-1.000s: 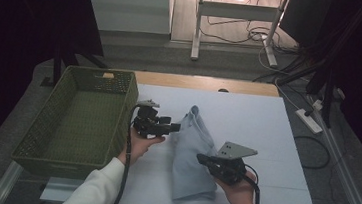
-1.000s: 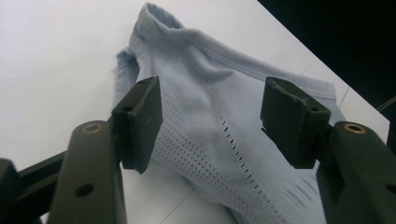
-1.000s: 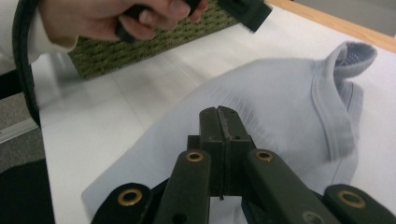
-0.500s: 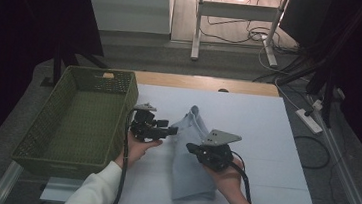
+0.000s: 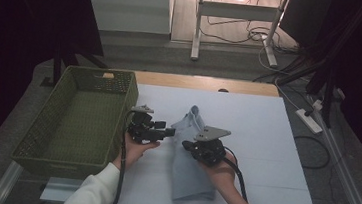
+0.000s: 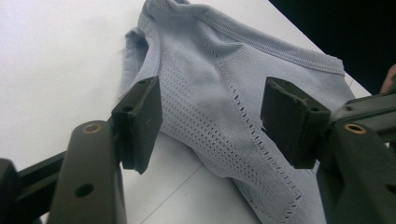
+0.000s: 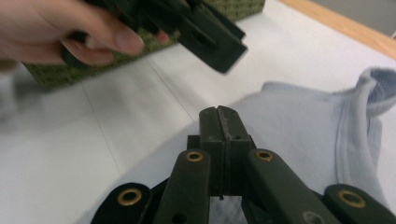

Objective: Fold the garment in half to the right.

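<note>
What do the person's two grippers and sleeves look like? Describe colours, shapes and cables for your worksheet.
Both arms wear white sleeves. The left gripper is black and blocky, with a black cable trailing along the arm. The right gripper is black too, topped by a grey three-cornered plate. Up close, its jaws are dark bars with brass-ringed holes.

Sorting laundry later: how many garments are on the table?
1: a light blue garment lies folded on the white table, right of the green basket. More could hide inside its folds.
</note>
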Available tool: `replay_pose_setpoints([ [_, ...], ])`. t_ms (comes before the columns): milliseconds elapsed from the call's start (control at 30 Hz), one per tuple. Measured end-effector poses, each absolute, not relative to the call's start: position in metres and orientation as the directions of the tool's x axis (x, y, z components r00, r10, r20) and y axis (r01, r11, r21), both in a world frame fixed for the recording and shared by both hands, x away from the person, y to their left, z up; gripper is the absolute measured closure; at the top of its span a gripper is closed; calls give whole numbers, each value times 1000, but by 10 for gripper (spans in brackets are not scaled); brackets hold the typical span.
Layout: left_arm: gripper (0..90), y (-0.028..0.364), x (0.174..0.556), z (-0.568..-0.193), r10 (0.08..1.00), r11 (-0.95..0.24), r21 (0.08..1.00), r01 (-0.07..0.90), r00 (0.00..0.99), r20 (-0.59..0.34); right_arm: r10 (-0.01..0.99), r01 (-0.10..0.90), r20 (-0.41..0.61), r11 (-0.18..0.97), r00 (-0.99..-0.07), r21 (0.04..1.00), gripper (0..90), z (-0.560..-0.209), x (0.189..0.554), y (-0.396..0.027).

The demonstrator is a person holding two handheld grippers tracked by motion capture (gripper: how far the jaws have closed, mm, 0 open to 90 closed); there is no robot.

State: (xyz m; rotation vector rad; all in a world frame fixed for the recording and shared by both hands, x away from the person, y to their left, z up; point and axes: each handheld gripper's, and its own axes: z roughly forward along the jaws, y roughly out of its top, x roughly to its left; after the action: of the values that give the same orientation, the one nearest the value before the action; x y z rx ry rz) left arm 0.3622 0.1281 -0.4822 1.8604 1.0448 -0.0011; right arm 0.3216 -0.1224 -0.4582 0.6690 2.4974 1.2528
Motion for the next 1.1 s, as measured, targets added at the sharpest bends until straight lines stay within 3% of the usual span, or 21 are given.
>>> replay_pose_setpoints([
  [1100, 379, 130, 360, -485, 665, -184, 729, 660, 629, -402, 579, 374, -29, 564, -815, 737, 894, -494, 338, -143],
])
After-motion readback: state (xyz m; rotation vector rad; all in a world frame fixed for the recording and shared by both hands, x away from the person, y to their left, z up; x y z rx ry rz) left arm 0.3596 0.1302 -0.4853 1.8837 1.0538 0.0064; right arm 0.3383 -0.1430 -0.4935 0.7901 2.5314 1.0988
